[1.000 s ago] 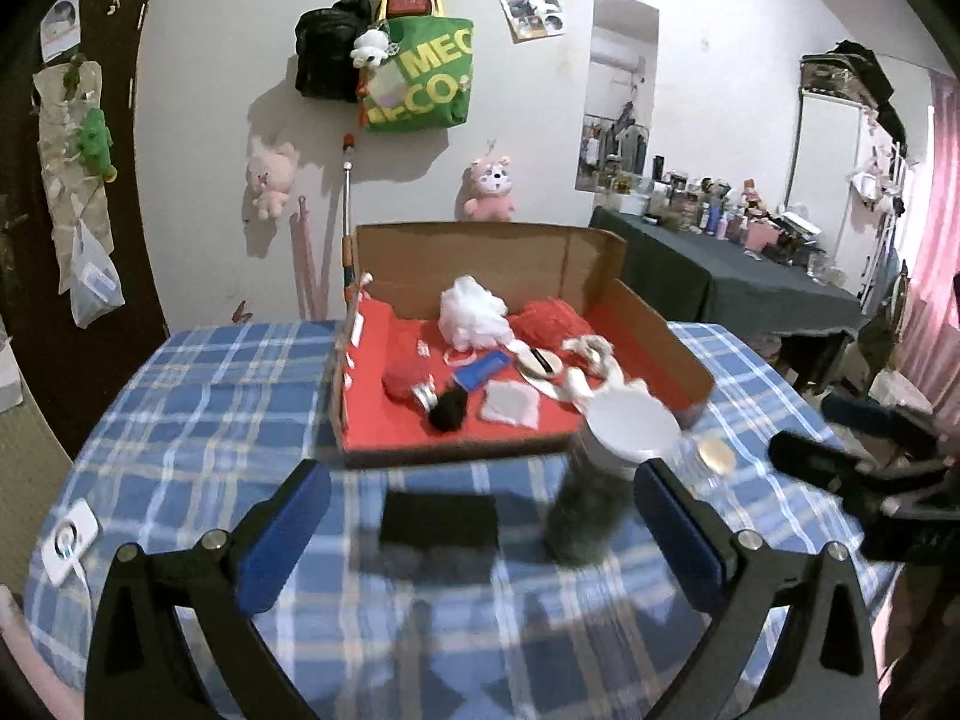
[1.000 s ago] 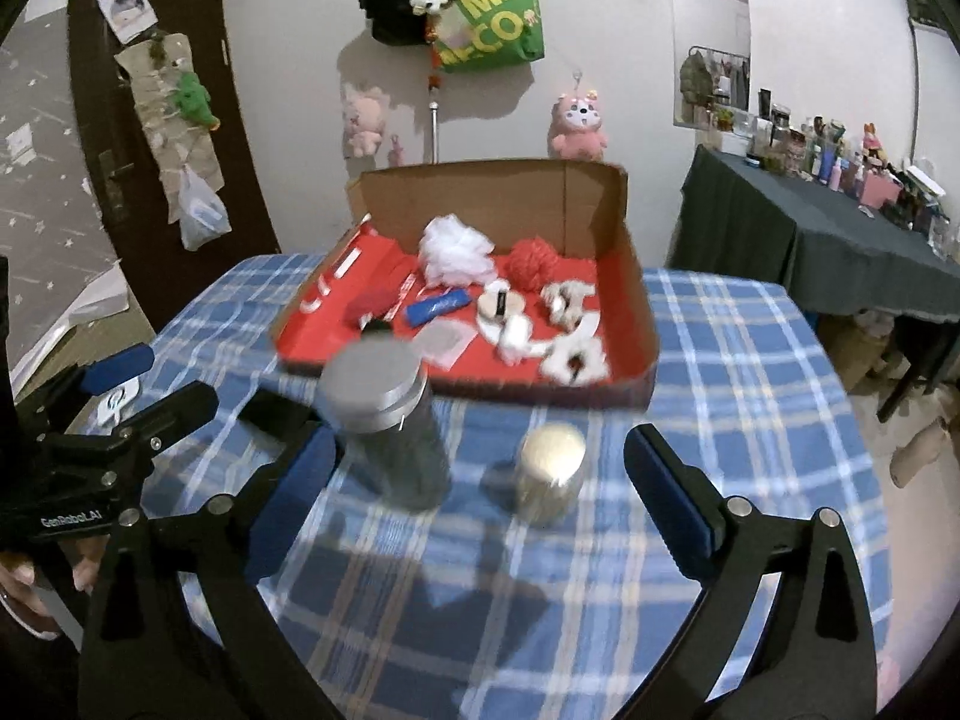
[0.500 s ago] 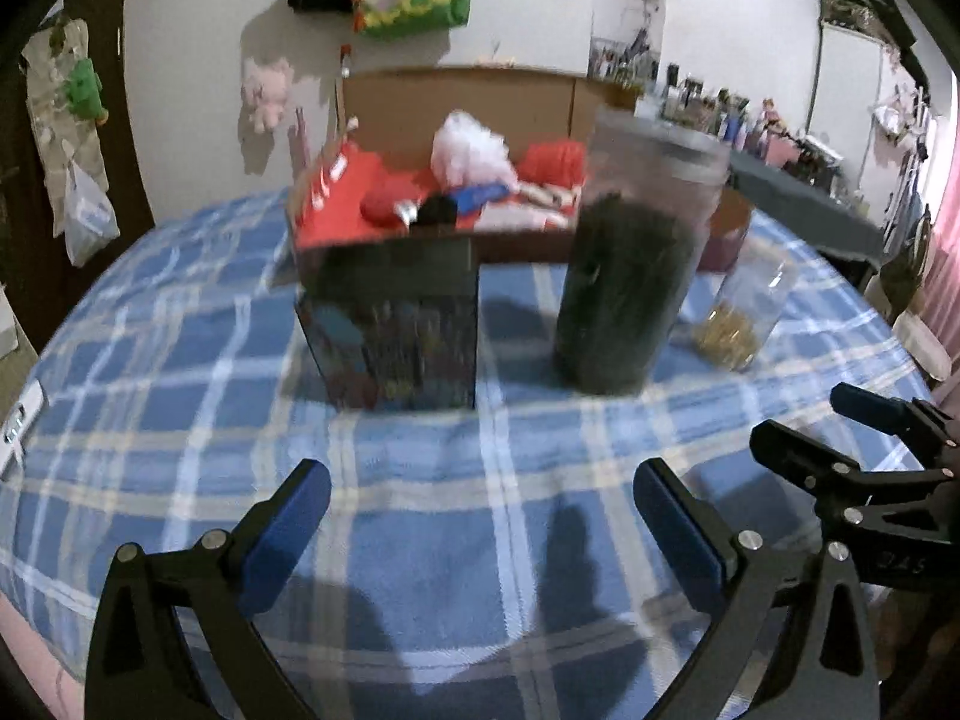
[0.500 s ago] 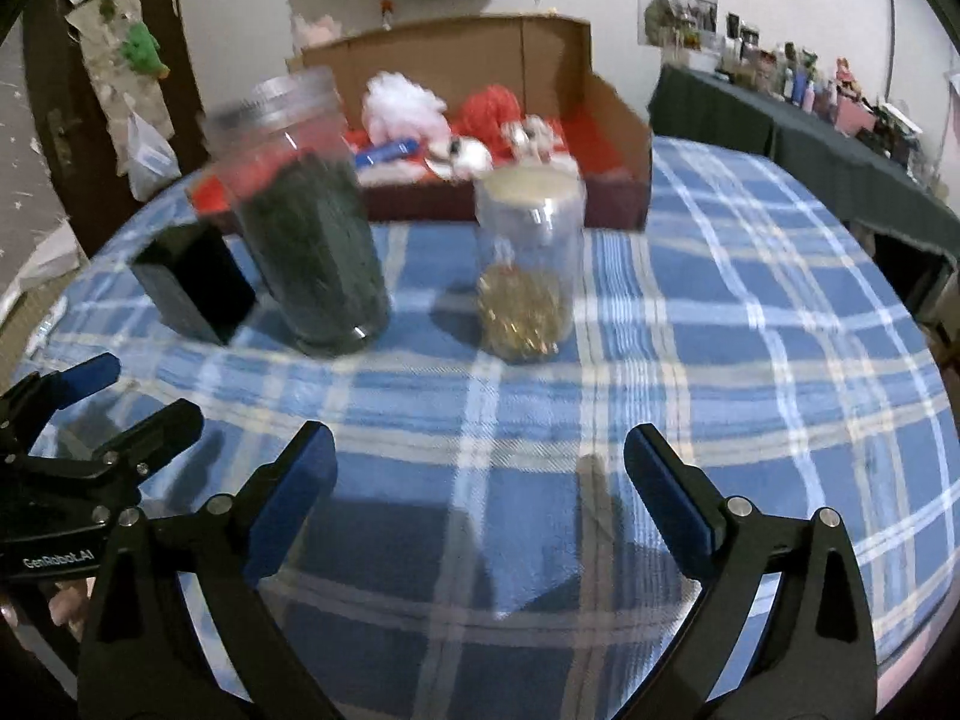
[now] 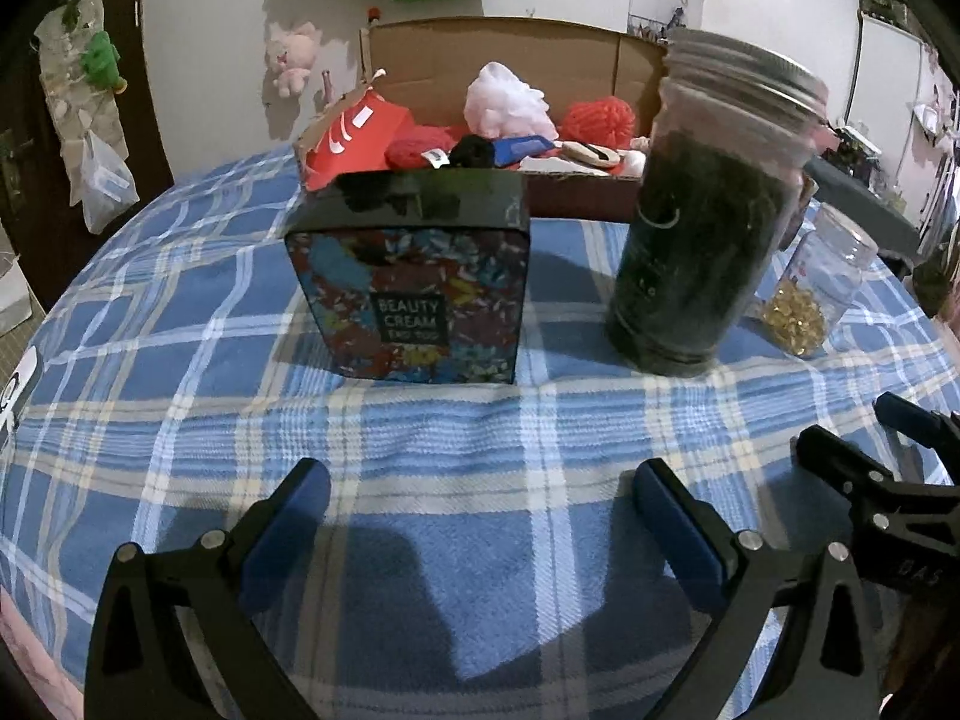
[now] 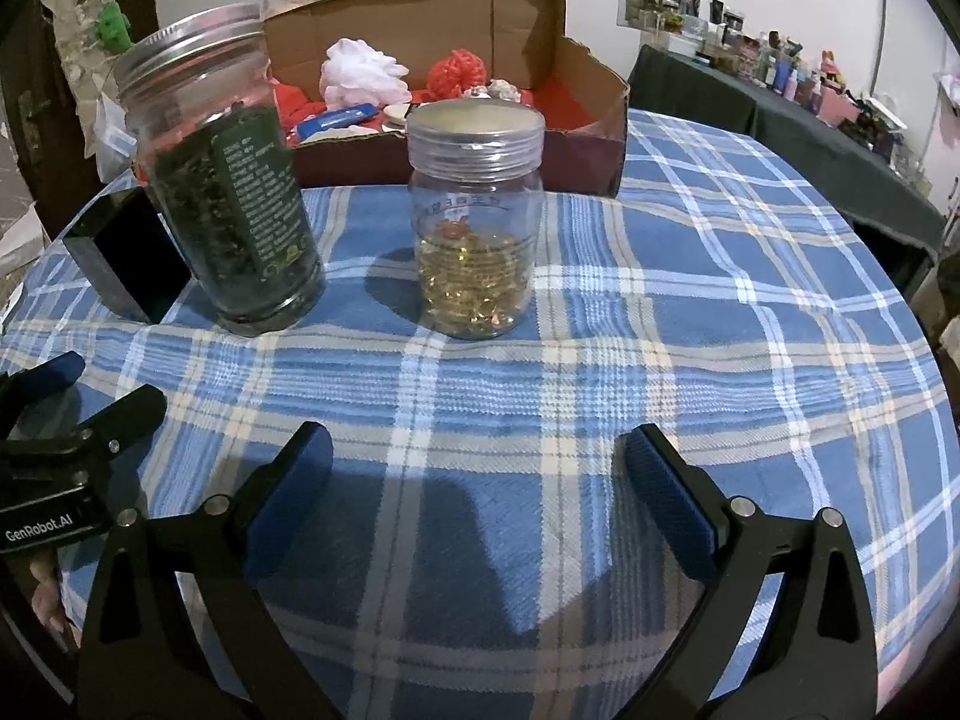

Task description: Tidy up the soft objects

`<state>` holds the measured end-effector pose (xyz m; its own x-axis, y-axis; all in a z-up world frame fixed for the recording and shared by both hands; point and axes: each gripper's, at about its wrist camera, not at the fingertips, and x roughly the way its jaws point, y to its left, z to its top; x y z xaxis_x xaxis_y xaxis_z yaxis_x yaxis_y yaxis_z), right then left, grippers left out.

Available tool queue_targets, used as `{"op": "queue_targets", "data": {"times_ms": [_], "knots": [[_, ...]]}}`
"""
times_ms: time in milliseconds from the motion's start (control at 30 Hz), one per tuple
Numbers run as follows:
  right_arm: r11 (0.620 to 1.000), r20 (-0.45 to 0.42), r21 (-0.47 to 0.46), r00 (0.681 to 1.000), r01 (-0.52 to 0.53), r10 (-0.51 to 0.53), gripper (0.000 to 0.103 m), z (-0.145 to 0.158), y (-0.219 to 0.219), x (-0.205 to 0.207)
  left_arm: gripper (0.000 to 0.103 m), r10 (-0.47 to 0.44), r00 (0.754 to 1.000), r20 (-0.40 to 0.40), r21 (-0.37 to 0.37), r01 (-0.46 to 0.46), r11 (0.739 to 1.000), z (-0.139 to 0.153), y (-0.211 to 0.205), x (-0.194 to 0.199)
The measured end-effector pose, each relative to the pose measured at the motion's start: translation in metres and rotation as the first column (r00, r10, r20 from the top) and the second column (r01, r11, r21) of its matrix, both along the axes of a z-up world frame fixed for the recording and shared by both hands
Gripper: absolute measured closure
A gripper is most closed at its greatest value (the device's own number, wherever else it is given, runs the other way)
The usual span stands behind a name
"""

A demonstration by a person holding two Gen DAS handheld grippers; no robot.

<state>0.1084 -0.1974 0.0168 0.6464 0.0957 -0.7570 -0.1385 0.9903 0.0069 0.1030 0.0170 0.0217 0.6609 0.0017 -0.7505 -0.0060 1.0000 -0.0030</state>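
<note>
Soft items, a white mesh puff (image 5: 507,99) and a red knitted ball (image 5: 599,118), lie in the open cardboard box (image 5: 510,54) straight ahead, behind the jars. Left gripper (image 5: 480,507) and right gripper (image 6: 477,474) both gape empty, low over the blue plaid tablecloth (image 6: 690,312), about equally far off.

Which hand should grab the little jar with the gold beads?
Probably right. The right gripper is open and faces the small jar straight on, nothing between. From the left gripper, that jar sits far right, beside the tall jar.

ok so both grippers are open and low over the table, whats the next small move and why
Probably lift the left gripper and move it forward over the beauty cream box toward the cardboard box. The soft things, such as the white puff, lie in there behind the box and dark jar, and both grippers hold nothing.
</note>
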Motion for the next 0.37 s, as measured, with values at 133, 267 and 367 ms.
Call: {"op": "queue_targets", "data": {"times_ms": [133, 267, 367], "knots": [[1.0, -0.001, 0.001, 1.0, 0.003, -0.003, 0.002, -0.0005, -0.0005, 0.0014, 0.0, 0.002, 1.0, 0.002, -0.001, -0.002, 1.0, 0.0, 0.0001, 0.0001], [1.0, 0.0, 0.001, 1.0, 0.002, -0.002, 0.001, -0.0004, -0.0006, 0.0014, 0.0, 0.0, 1.0, 0.001, -0.002, 0.0, 1.0, 0.0, 0.0004, 0.0004], [1.0, -0.001, 0.001, 1.0, 0.002, -0.002, 0.001, -0.0004, -0.0005, 0.0014, 0.0, 0.0, 1.0, 0.001, -0.003, 0.0, 1.0, 0.0001, -0.0002, 0.0005]]}}
